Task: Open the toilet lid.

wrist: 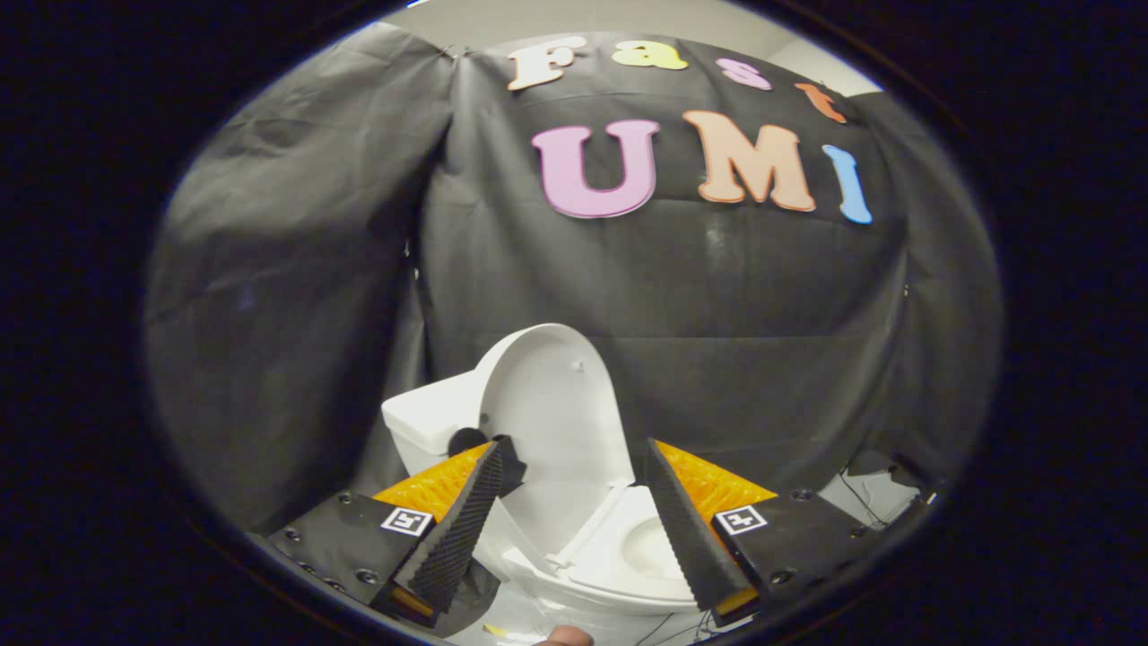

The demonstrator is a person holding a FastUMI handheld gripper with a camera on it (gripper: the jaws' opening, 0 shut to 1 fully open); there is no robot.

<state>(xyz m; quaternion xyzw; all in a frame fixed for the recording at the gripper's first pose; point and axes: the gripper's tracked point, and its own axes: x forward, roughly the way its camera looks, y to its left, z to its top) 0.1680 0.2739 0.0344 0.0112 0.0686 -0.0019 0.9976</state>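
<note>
Both fingers apart, lid upright.

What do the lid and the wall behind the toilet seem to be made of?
Lid: probably smooth, slightly glossy white plastic; thin, evenly curved, raised upright. Wall: matte black cloth, judging by creases and hanging folds. The gripper is open, fingers apart before the lid.

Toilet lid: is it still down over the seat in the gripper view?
No: the toilet lid stands upright against the tank, leaving the seat uncovered, and the tool is open, touching nothing.
</note>
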